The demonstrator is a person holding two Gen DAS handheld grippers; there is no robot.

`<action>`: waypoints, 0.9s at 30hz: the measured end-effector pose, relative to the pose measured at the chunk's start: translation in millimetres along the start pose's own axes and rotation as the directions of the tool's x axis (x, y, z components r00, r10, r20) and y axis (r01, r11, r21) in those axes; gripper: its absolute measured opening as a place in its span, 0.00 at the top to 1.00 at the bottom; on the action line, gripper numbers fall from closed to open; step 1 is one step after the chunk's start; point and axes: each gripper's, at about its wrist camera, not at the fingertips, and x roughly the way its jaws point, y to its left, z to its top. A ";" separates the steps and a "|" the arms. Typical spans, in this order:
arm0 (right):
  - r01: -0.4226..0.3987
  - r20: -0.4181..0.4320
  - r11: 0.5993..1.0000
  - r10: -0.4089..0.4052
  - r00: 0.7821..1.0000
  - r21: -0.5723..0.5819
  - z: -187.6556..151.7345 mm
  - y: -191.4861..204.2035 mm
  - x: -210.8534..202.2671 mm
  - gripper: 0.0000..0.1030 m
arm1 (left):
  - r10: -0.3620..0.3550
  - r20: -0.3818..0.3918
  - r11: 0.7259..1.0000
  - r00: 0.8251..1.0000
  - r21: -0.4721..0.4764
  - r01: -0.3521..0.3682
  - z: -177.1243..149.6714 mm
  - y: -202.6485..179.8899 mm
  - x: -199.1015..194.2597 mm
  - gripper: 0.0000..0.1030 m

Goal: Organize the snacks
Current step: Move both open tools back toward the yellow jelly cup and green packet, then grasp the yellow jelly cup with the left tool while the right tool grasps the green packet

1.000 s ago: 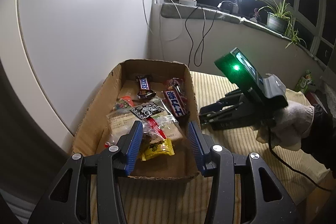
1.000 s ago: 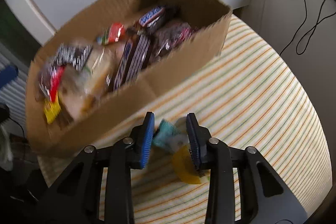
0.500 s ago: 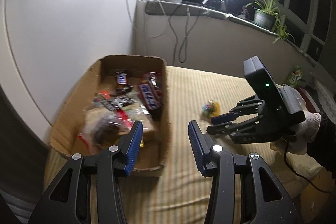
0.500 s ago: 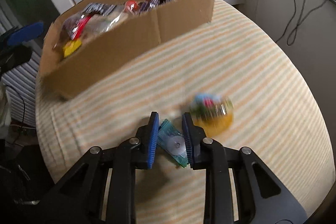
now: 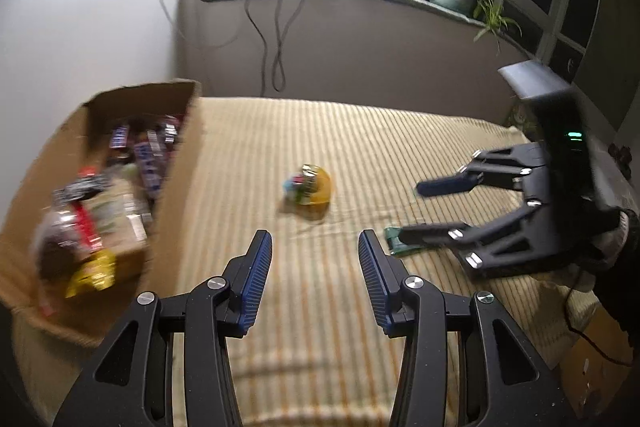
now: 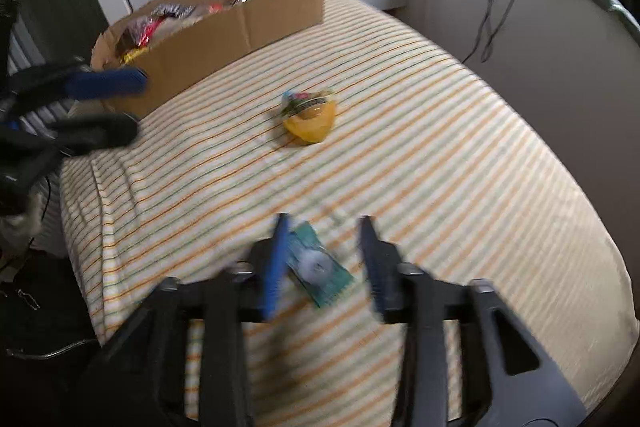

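Right wrist view: my right gripper point(image 6: 324, 263) is opening, its fingers point(image 6: 276, 263) spreading around a flat green packet point(image 6: 320, 269) that lies on the striped cloth point(image 6: 440, 147) of the desk, beside the left finger, no longer pinched. My left gripper point(image 5: 314, 277) stands half apart, empty. A yellow jelly cup point(image 6: 310, 117), glossy and rounded, sits at twelve o'clock; the cardboard box point(image 6: 256, 23) of crinkly wrappers sits at ten. Risk, as I judge it: the slick thin packet may cling to the ribbed blue finger and drag, or the cup may roll on soft cloth
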 end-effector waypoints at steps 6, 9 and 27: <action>-0.014 0.012 1.000 0.014 1.000 0.005 -19.5 -3.2 -5.8 0.39 | 0.012 -0.043 1.000 0.999 -0.013 -0.013 14.1 -0.4 42.2 0.57; -0.025 0.017 0.999 0.025 1.000 -0.020 -17.8 8.0 -4.3 0.39 | 0.036 -0.043 0.999 0.998 -0.012 -0.037 20.9 0.4 54.4 0.48; 0.011 -0.016 1.000 -0.011 1.000 -0.004 -10.4 8.7 13.9 0.75 | 0.085 -0.100 0.996 0.991 0.031 -0.082 35.9 -3.0 92.5 0.63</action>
